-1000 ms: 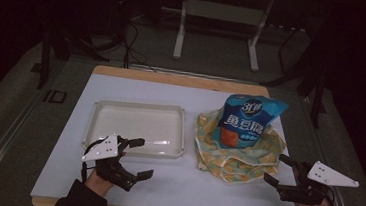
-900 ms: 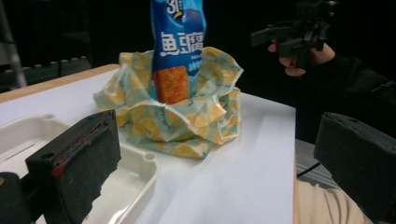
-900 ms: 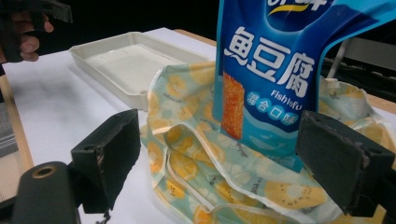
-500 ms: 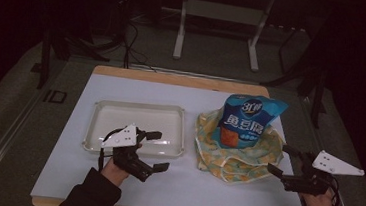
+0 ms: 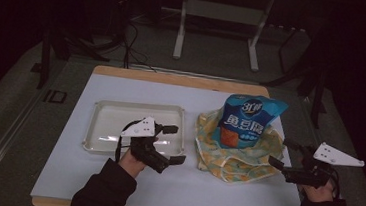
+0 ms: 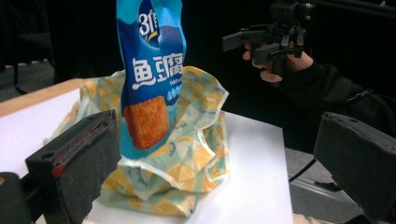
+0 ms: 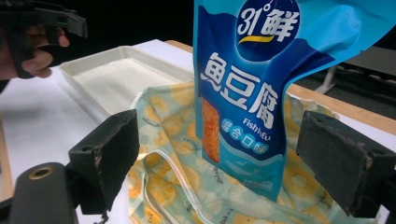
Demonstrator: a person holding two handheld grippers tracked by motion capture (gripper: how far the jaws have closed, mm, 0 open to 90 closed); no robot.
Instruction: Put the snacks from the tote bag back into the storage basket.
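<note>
A blue snack bag (image 5: pixel 249 121) stands upright in a crumpled yellow patterned pouch (image 5: pixel 239 158) on the right half of the white table. My left gripper (image 5: pixel 178 144) is open over the front right corner of the white tray (image 5: pixel 103 126), jaws pointing right at the pouch. My right gripper (image 5: pixel 278 152) is open at the pouch's right edge, pointing left. In the left gripper view the snack bag (image 6: pixel 152 79) and pouch (image 6: pixel 187 154) stand ahead between the wide-apart jaws. In the right gripper view the snack bag (image 7: pixel 252 93) rises close between the jaws, untouched.
The tray (image 7: pixel 112 79) lies empty on the table's left half. The table (image 5: pixel 128 188) ends in a wooden edge at the back. Beyond it are a dark floor, cables and a metal stand (image 5: pixel 217 30). The right hand hangs past the table's right side.
My left gripper has moved forward and right, from the front edge to over the tray's corner. My right gripper has risen slightly toward the pouch. Both stay open.
</note>
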